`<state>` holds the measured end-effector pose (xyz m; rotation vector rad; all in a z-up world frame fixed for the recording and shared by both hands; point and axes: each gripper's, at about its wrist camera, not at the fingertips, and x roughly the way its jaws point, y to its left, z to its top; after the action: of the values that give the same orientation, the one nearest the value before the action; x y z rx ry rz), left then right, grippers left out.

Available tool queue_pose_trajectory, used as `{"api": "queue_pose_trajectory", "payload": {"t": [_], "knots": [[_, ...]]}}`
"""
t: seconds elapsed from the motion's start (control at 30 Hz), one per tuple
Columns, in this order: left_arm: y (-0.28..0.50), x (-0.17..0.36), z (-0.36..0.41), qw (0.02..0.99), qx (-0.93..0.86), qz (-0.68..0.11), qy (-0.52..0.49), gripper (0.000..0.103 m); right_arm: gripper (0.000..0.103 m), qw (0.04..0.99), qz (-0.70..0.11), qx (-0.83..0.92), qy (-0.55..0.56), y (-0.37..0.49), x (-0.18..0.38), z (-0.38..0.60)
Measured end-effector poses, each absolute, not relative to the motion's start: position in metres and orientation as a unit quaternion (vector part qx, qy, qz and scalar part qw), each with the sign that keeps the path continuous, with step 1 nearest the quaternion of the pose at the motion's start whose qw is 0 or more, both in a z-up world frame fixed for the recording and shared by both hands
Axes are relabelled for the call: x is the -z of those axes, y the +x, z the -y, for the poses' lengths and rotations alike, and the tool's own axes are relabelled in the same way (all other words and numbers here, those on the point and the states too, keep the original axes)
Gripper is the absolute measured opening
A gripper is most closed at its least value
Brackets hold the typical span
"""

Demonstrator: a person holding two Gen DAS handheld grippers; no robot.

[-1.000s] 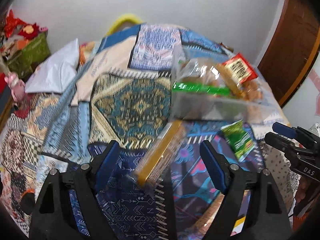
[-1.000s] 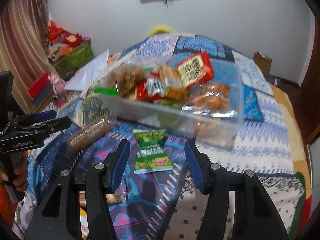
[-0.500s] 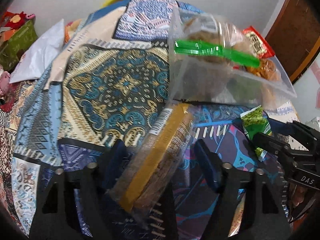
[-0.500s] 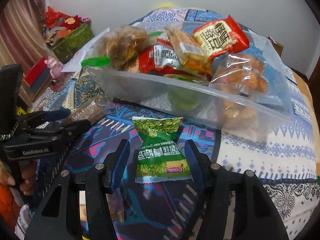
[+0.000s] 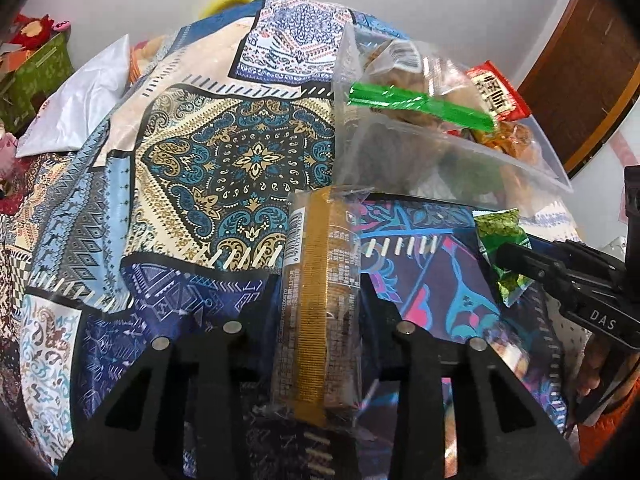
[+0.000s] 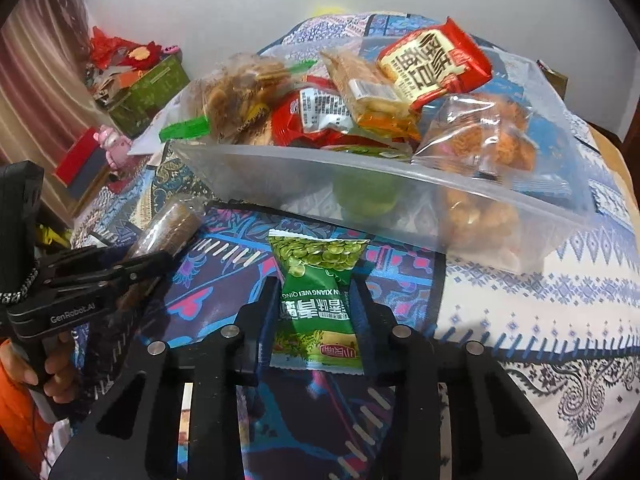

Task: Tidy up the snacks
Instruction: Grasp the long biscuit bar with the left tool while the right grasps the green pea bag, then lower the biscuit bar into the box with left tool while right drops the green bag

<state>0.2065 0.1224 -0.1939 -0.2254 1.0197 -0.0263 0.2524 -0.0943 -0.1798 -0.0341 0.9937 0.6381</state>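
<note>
My left gripper (image 5: 320, 304) is shut on a long clear sleeve of brown biscuits (image 5: 320, 300), which lies on the patterned bedspread; the sleeve also shows in the right wrist view (image 6: 168, 228). My right gripper (image 6: 316, 304) is shut on a green pea snack packet (image 6: 318, 292), also seen in the left wrist view (image 5: 502, 240). Just beyond both stands a clear plastic bin (image 6: 400, 196) heaped with several snack bags, including a red packet (image 6: 434, 66) and a bag with a green clip (image 5: 416, 106).
The bedspread (image 5: 200, 168) covers the bed. A white pillow (image 5: 76, 104) lies at the far left. A green box (image 6: 148, 92) and red clutter sit by the wall. A wooden door (image 5: 580, 68) stands at the right.
Both grippers moved forward and down and closed: the left on the biscuit sleeve, the right on the green packet. The bin now looms closer.
</note>
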Motion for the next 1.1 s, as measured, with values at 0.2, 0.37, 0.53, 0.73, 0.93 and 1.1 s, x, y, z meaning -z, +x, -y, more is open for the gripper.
{"api": "queue_pose_trajectory", "payload": {"t": [0.2, 0.37, 0.53, 0.73, 0.93, 1.1], "knots": [[0.190, 0.171, -0.119, 0.880, 0.008, -0.464, -0.104, 0.036, 0.031, 0.846, -0.441, -0.299, -0.021, 0.241, 0.158, 0.109], [0.183, 0.145, -0.120, 0.891, 0.007, -0.440, -0.111, 0.036, 0.031, 0.857, -0.421, -0.296, -0.019, 0.234, 0.142, 0.116], [0.185, 0.111, -0.114, 0.907, 0.012, -0.406, -0.107, 0.036, 0.031, 0.870, -0.396, -0.293, -0.017, 0.231, 0.123, 0.116], [0.201, 0.089, -0.097, 0.916, 0.025, -0.387, -0.098, 0.036, 0.031, 0.882, -0.373, -0.287, -0.004, 0.238, 0.107, 0.123], [0.231, 0.082, -0.075, 0.918, 0.042, -0.381, -0.098, 0.036, 0.031, 0.896, -0.354, -0.268, 0.002, 0.257, 0.091, 0.138], [0.259, 0.080, -0.055, 0.919, 0.059, -0.377, -0.104, 0.036, 0.031, 0.905, -0.345, -0.250, 0.013, 0.275, 0.084, 0.152]]}}
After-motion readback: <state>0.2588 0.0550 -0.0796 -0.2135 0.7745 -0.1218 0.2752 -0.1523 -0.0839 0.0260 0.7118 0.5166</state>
